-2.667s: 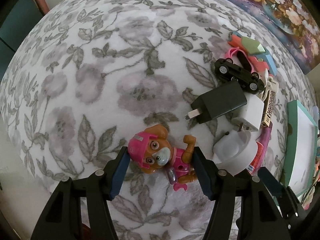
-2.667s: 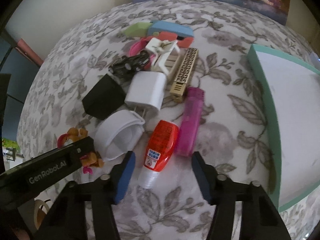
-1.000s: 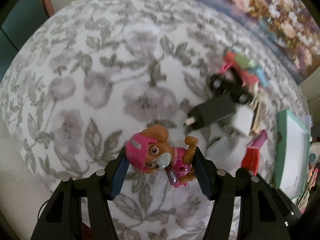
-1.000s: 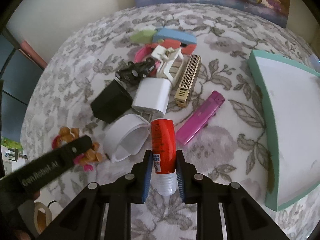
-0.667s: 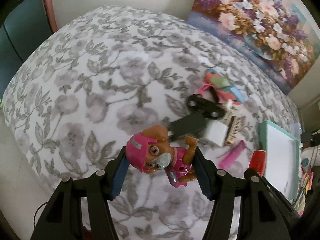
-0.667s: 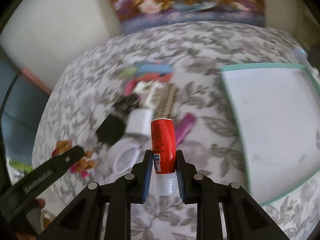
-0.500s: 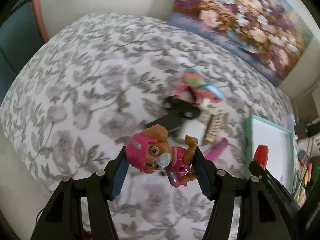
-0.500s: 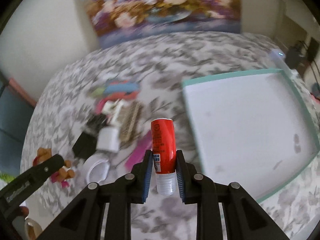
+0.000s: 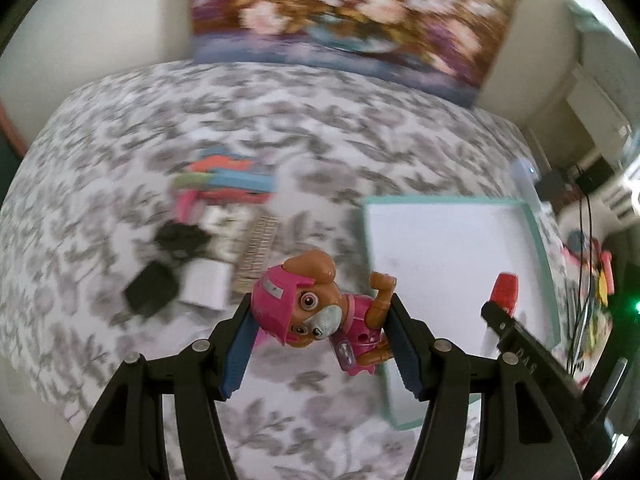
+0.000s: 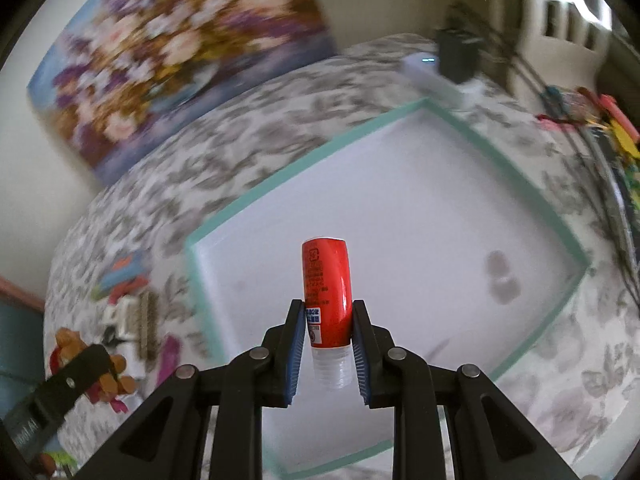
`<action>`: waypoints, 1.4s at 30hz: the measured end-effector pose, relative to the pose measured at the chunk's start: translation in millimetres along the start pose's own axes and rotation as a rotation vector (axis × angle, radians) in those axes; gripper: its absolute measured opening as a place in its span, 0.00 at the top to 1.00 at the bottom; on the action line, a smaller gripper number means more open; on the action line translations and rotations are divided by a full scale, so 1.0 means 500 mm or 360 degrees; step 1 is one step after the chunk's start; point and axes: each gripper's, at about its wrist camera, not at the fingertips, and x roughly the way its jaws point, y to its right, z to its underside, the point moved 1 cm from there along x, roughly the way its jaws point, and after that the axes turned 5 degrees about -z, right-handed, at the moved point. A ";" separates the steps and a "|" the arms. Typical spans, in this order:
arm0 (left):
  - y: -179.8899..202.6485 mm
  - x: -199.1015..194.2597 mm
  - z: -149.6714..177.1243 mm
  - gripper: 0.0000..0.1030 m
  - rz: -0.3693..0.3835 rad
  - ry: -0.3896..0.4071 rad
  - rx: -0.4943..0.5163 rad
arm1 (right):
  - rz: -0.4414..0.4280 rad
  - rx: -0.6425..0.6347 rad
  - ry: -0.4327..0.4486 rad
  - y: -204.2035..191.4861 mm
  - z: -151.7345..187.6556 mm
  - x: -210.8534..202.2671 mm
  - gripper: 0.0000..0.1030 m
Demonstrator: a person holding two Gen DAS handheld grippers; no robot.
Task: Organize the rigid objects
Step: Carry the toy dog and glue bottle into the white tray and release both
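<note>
My left gripper is shut on a pink and brown toy dog and holds it in the air near the left edge of the teal-rimmed white tray. My right gripper is shut on a red glue bottle with a clear cap, held above the tray. The bottle also shows in the left wrist view, over the tray's right part. The toy dog shows at the lower left of the right wrist view.
A blurred pile lies left of the tray on the floral cloth: a black charger, a white charger, a gold comb-like piece, a toy car and coloured blocks. A flower painting leans at the back. Clutter and cables sit right of the tray.
Both grippers lifted off the cloth and swung right toward the tray, each still holding its object. The right gripper, earlier open around the glue bottle, has shut on it.
</note>
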 end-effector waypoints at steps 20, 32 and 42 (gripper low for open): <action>0.157 0.084 0.050 0.38 0.0088 -0.0051 0.0370 | 0.0194 0.0137 0.0010 0.129 -0.020 0.014 0.76; 0.151 0.078 0.049 0.29 0.0076 -0.0049 0.0380 | 0.0194 0.0108 0.0028 0.120 -0.022 0.008 0.76; 0.105 0.055 0.026 0.18 0.0049 0.0009 0.0247 | 0.0199 0.0089 0.0029 0.114 -0.021 0.004 0.76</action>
